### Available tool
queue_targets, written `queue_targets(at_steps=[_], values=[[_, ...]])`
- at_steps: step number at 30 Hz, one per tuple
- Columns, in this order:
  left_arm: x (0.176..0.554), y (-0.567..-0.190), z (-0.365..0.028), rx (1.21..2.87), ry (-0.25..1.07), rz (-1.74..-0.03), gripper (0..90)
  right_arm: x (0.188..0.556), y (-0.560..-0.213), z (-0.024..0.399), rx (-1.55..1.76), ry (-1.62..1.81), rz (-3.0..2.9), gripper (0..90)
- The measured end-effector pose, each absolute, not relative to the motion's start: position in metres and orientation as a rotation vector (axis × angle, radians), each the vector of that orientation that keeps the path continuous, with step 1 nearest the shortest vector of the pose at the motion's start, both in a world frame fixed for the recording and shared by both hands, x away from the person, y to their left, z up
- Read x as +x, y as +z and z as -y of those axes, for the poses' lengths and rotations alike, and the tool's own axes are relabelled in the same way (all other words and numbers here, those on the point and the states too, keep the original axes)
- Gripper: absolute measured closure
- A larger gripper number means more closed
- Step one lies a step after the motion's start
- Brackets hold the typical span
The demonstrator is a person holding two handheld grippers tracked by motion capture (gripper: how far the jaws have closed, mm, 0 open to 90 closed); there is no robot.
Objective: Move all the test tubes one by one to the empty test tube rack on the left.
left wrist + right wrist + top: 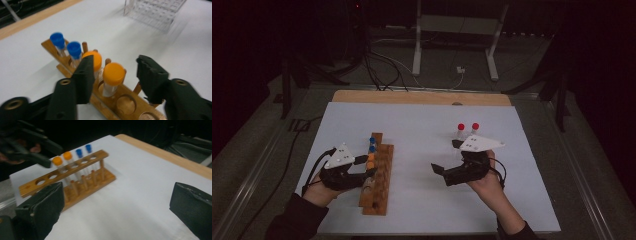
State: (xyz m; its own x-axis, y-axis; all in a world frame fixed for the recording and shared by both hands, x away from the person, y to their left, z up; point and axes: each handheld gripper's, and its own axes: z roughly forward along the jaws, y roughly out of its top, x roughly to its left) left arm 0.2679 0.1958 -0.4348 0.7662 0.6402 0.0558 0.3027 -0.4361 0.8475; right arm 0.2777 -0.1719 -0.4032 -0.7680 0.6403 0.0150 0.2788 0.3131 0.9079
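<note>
Left hand-held gripper (113,75) jaws parted, not pinching, straddling the nearer orange-capped tube (113,78) seated in the wooden rack (125,103) on the counter (422,125), while right hand-held gripper (117,205) gapes wide and empty, rack well off ahead-left.

Dim high view; gripper views brighter, motion-blurred.

The left claw (371,172) sits at seven o'clock, pointing toward three, jaws parted without pressing on anything. The right claw (443,156) sits at four o'clock, pointing toward nine, jaws spread wide and holding nothing. Both forearms enter from six.
</note>
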Motion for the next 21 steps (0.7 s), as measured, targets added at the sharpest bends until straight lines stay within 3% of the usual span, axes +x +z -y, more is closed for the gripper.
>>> queue_targets(at_steps=[6,10,13,21], values=[[0.264,-0.426,-0.196,1.994,0.459,-0.698,19.2,0.290,-0.398,0.200,0.893,1.421,-2.163,0.0],[0.264,-0.423,-0.198,1.955,0.404,-0.688,8.1,0.300,-0.398,0.223,0.959,1.407,-2.125,0.0],[0.264,-0.423,-0.198,1.937,0.377,-0.674,1.9,0.308,-0.398,0.240,1.013,1.418,-2.092,0.0],[0.264,-0.421,-0.203,1.909,0.376,-0.686,1.3,0.327,-0.411,0.273,1.133,1.352,-2.036,0.0]])
